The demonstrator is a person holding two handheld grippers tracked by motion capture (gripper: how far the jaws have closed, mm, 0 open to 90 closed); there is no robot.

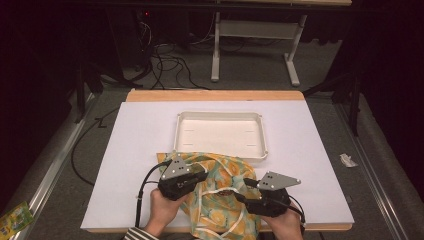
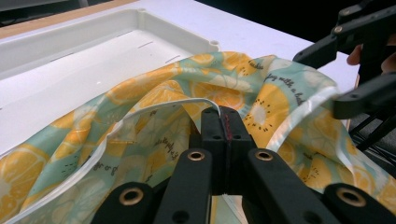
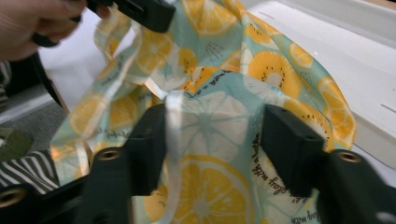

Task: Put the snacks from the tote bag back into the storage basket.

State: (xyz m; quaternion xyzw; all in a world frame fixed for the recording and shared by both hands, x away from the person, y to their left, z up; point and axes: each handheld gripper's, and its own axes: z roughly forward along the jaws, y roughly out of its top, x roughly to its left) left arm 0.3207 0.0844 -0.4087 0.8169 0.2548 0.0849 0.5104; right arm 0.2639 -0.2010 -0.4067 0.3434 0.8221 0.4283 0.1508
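A thin, glossy fabric bag (image 1: 220, 195) printed with orange and yellow citrus slices on pale teal is lying crumpled at the 6 o'clock edge of the white table (image 1: 310, 165), its far folds lapping against the near rim of a shallow white rectangular plastic tray (image 1: 220, 117) with rounded corners, which is sitting toward 12 o'clock. Narrow white tape is edging the bag and trailing in loops across it.

The left gripper (image 2: 223, 122), matte black with bolted jaws, is sitting at about 7 o'clock over the bag's left part; its jaws are pressed together, pinching the white edging (image 2: 154, 108) and a fold of the fabric. The right gripper (image 3: 212, 144), at about 5 o'clock, is pointing into the bag; its jaws are standing spread apart, with a smooth panel of the printed fabric and a strip of white tape lying between them, the pads not pressing on it. A grey three-cornered plate is topping each gripper, and a striped sleeve (image 1: 137, 234) is showing at the bottom edge.
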